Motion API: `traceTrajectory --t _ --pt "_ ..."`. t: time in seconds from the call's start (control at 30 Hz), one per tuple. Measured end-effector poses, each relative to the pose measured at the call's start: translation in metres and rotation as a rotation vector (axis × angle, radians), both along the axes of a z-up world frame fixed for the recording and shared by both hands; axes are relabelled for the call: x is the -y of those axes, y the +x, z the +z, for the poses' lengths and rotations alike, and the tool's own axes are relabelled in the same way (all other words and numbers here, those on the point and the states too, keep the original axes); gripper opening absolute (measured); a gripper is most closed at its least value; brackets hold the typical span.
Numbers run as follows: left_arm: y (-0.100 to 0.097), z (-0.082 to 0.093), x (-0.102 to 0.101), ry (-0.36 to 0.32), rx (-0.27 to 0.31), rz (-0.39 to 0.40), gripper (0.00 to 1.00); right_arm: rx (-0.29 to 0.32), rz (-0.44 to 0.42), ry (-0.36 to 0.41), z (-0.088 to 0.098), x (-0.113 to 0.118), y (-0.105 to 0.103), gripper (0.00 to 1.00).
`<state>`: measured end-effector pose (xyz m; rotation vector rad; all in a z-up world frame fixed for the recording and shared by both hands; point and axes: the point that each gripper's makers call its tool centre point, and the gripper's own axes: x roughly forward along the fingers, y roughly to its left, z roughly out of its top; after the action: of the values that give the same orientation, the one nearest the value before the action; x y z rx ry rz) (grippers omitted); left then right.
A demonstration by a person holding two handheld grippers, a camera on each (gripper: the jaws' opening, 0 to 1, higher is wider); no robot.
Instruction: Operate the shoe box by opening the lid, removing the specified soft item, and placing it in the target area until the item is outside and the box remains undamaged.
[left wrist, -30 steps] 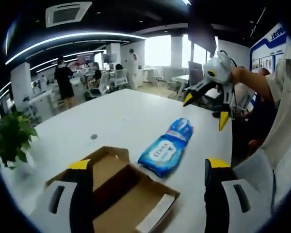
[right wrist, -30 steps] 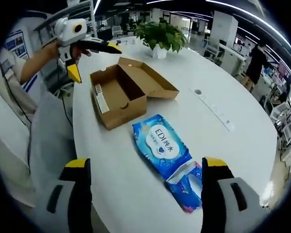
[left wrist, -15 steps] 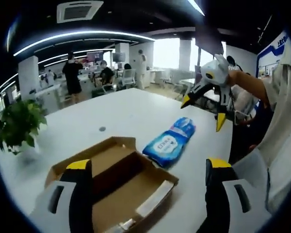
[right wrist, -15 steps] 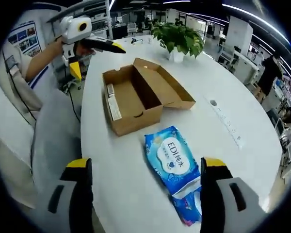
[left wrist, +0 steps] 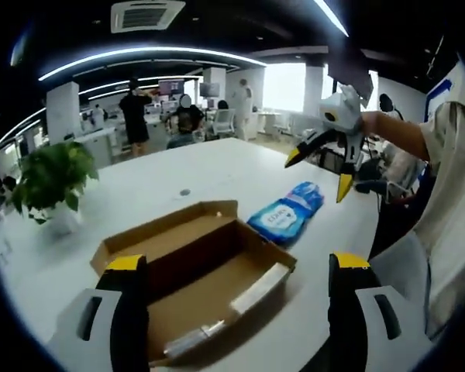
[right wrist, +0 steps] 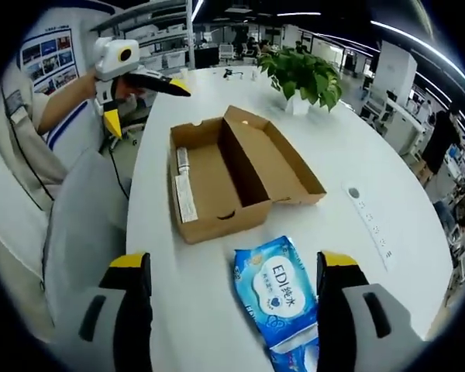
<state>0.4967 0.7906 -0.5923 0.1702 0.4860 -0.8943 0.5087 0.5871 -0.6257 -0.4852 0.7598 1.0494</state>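
Observation:
An open brown cardboard shoe box (left wrist: 205, 271) (right wrist: 232, 167) lies on the white table, its lid folded flat beside it. Inside are a white paper strip (right wrist: 185, 198) and a small silvery piece. A blue soft pack of wipes (left wrist: 285, 215) (right wrist: 283, 298) rests on the table just outside the box. My left gripper (left wrist: 237, 263) hovers open over the box's near end; it appears in the right gripper view as a white tool with yellow tips (right wrist: 147, 107), held in the air. My right gripper (right wrist: 232, 260) hangs open above the pack, and is aloft beyond the pack in the left gripper view (left wrist: 318, 167).
A potted green plant (left wrist: 54, 174) (right wrist: 302, 70) stands on the table past the box. A white socket strip (right wrist: 370, 225) is set in the tabletop. The person's body and sleeves border the table edge. Several people and desks fill the office behind.
Both views have shifted, so the box appears nearer and more central in each. The box and the wipes pack lie where they were. Both grippers stay open.

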Motion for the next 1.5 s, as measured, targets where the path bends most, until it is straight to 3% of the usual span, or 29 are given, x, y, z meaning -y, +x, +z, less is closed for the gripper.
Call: traceTrajectory --t 0.57,1.5 --pt "-0.013 -0.007 -0.022 0.014 0.001 0.033 1.00 0.011 0.148 0.011 -0.016 -0.050 0.016 0.69" --pt "-0.024 -0.017 -0.028 0.001 -0.022 0.055 1.00 0.000 0.368 -0.088 -0.085 -0.104 0.010 0.48"
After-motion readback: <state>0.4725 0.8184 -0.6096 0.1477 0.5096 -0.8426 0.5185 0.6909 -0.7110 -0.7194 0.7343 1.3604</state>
